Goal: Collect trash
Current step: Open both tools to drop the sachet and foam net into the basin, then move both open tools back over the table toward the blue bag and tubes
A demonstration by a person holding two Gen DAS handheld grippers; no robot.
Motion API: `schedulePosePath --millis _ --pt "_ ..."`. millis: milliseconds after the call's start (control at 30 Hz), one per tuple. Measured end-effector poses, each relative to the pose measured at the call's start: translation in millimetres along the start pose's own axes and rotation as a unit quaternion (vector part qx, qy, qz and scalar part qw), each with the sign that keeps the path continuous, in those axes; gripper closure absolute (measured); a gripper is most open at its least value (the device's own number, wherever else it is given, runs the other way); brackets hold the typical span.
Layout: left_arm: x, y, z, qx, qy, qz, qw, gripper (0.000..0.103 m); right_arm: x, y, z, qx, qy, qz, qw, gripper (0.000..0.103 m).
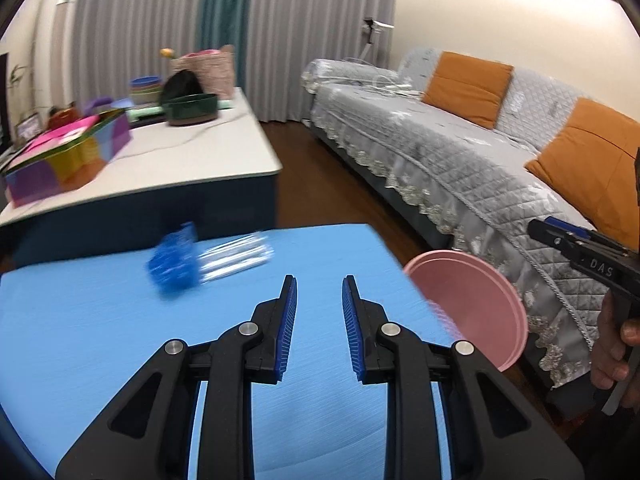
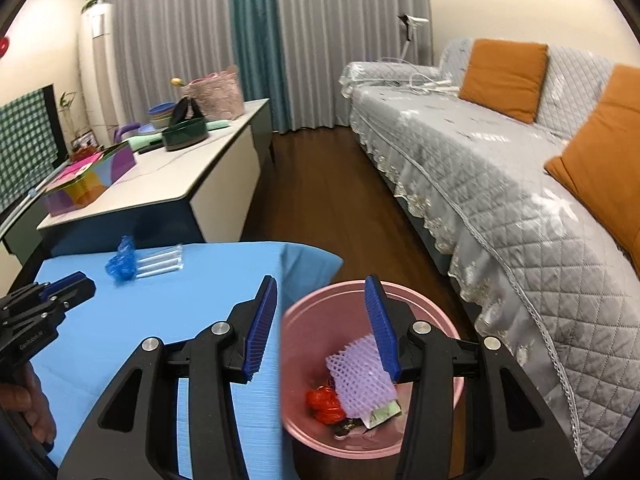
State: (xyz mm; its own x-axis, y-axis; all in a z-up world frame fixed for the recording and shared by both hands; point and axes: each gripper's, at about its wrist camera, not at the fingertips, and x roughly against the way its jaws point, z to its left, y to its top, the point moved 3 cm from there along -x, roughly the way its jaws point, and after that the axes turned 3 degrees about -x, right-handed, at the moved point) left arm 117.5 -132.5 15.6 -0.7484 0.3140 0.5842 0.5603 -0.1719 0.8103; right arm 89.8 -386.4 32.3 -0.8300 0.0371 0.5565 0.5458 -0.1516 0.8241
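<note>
A crumpled blue plastic wrapper (image 1: pixel 173 265) and a clear plastic packet (image 1: pixel 236 261) lie together on the blue tablecloth (image 1: pixel 100 340), ahead and left of my left gripper (image 1: pixel 319 292), which is open and empty. Both pieces also show in the right wrist view: wrapper (image 2: pixel 122 265), packet (image 2: pixel 159 265). My right gripper (image 2: pixel 322 294) is open and empty above the pink trash bin (image 2: pixel 448 322). Inside the bin lie a purple foam net (image 2: pixel 360 378), a red wrapper (image 2: pixel 325 404) and other scraps. The bin's rim (image 1: pixel 472 304) shows at the table's right edge.
A grey-covered sofa (image 2: pixel 500 184) with orange cushions (image 2: pixel 504 78) runs along the right. A long white table (image 2: pixel 168 184) behind holds a colourful box (image 2: pixel 86 188), a dark green bowl (image 2: pixel 186 134) and a pink basket (image 2: pixel 216 96). Wooden floor lies between them.
</note>
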Motion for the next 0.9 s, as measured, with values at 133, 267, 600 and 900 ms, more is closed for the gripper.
schedulePosePath --millis 133,267,600,900 --pt "0 -16 24 0.028 0.014 0.013 0.9994 0.079 -4 -2 16 0.01 0.005 0.004 1.0 0.056" --pt "5 -19 38 0.035 0.024 0.007 0.9991 0.079 -9 0 31 0.013 0.014 0.004 1.0 0.056" --pt "4 -25 74 0.062 0.047 0.006 0.997 0.079 -26 6 68 0.026 0.039 0.006 0.999 0.056" --pt "-1 -33 111 0.101 0.069 0.007 0.9924 0.079 -40 4 89 0.039 0.058 0.006 0.998 0.056"
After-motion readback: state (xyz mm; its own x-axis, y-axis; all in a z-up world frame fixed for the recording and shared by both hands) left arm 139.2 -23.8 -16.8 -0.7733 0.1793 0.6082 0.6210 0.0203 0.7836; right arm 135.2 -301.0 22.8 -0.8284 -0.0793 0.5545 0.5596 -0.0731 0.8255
